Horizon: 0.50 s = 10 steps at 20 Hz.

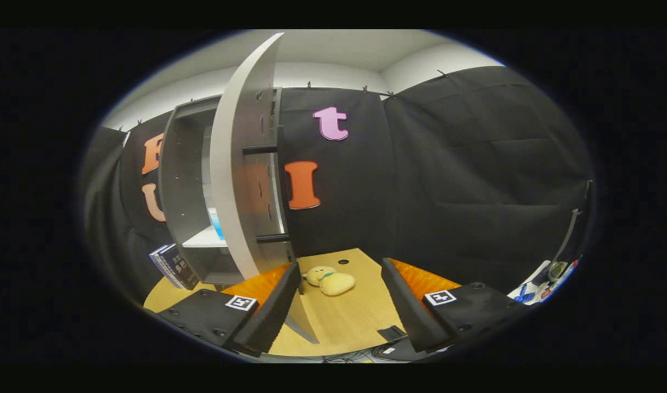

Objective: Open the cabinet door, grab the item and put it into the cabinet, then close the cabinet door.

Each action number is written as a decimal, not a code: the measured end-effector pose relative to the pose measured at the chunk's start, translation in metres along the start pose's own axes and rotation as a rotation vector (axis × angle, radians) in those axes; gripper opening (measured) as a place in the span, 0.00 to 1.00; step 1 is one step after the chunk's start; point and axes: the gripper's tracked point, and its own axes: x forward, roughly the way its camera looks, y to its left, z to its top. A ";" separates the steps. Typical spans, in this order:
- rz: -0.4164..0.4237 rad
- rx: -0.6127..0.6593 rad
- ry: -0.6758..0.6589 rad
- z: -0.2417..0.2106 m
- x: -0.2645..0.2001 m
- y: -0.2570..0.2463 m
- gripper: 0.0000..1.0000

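Note:
A grey cabinet (189,180) stands at the left on a wooden table (344,322). Its door (240,164) is swung wide open toward me, edge-on, just ahead of my left finger (273,305). Inside, a white shelf (205,238) holds something light blue. A yellow plush toy (329,281) lies on the table beyond my fingers, closer to the left one. My gripper (341,305) is open, with nothing between its fingers.
Books (174,266) lean against the cabinet's left foot. Small clutter, blue and white things, lies at the far right (541,286). A round cable hole (343,262) is in the table behind the toy. A dark flat piece (391,333) lies near the table's front edge.

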 end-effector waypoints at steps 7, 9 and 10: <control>0.053 0.000 -0.002 -0.005 -0.010 0.038 0.96; 0.081 -0.011 0.001 -0.007 -0.013 0.056 0.96; 0.098 -0.012 0.000 -0.006 -0.012 0.066 0.96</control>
